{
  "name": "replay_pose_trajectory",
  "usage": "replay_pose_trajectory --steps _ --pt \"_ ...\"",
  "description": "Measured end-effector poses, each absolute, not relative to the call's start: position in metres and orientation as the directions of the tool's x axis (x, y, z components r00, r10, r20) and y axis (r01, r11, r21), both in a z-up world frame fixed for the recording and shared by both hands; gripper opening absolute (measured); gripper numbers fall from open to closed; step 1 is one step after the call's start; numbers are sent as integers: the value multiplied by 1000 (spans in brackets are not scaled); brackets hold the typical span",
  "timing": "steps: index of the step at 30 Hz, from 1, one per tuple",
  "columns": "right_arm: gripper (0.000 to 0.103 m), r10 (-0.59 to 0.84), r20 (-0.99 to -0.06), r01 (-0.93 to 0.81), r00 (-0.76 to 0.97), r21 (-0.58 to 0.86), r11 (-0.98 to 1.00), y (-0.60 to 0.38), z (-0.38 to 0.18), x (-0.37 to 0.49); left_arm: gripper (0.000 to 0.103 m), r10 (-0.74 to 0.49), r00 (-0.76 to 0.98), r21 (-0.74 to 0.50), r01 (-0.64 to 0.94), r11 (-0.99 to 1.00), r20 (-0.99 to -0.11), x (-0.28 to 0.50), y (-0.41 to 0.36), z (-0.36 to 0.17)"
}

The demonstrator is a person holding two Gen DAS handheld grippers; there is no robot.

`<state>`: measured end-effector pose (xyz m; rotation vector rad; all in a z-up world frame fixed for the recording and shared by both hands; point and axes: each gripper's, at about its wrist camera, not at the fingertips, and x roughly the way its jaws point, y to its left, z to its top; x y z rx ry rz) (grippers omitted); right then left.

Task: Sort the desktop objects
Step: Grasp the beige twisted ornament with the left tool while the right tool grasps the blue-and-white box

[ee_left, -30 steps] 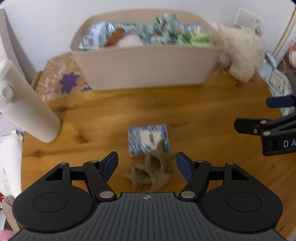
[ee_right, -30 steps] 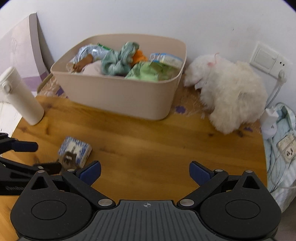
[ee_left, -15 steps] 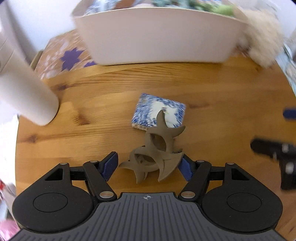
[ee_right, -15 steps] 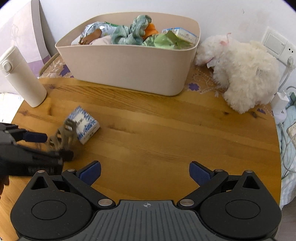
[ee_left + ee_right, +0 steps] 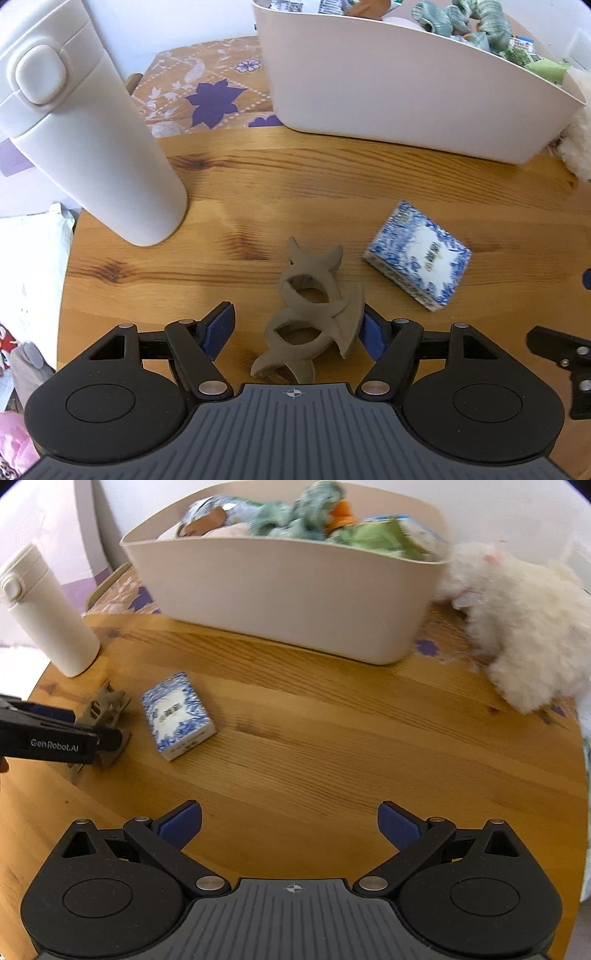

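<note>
Left gripper (image 5: 295, 328) fingers apart, brown hair claw (image 5: 312, 317) between them on bench (image 5: 258, 184), right pad touching. Centre claw, then close. Right gripper (image 5: 290, 823) fingers apart, empty. Blue box (image 5: 177, 714) beside claw; bin (image 5: 295, 590) behind.

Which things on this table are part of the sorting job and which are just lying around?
Job: brown hair claw between the open left gripper fingers; blue-patterned box; beige bin; right gripper, open.

Lying about, probably: white flask; plush toy.
</note>
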<state>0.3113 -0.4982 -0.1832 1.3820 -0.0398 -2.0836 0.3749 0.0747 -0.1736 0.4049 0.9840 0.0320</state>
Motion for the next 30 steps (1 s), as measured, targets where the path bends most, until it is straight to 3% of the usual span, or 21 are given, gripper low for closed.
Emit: replay_pose_trajectory --steps 6,16,22,23,24,26,27,30 --pt "103 -557 -800 530 -225 378 -759 -527 -180 308 74 207 555 337 141 931 -805 382 87 -167" --pt "103 -531 -816 660 -229 271 -701 -583 -177 302 81 153 510 249 125 960 -847 395 110 -166" --pt "102 -518 -818 684 -250 230 -692 -600 -177 292 82 146 523 262 155 953 -840 396 109 -168" --pt "99 -520 -815 683 -255 228 -693 -601 -176 292 78 141 530 263 162 951 -836 395 108 -168" --pt "89 -524 -813 685 -254 231 -691 -602 -176 291 75 133 540 260 166 951 -831 393 108 -167" --pt "79 -543 -804 683 -243 255 -684 -600 -176 289 54 112 555 251 181 951 -824 391 107 -165" --pt "71 -555 -797 682 -237 271 -680 -599 -175 289 50 103 556 247 190 950 -825 390 106 -164" --pt "43 -566 -790 694 -236 271 -667 -601 -172 288 50 102 549 245 193 950 -830 389 105 -164"
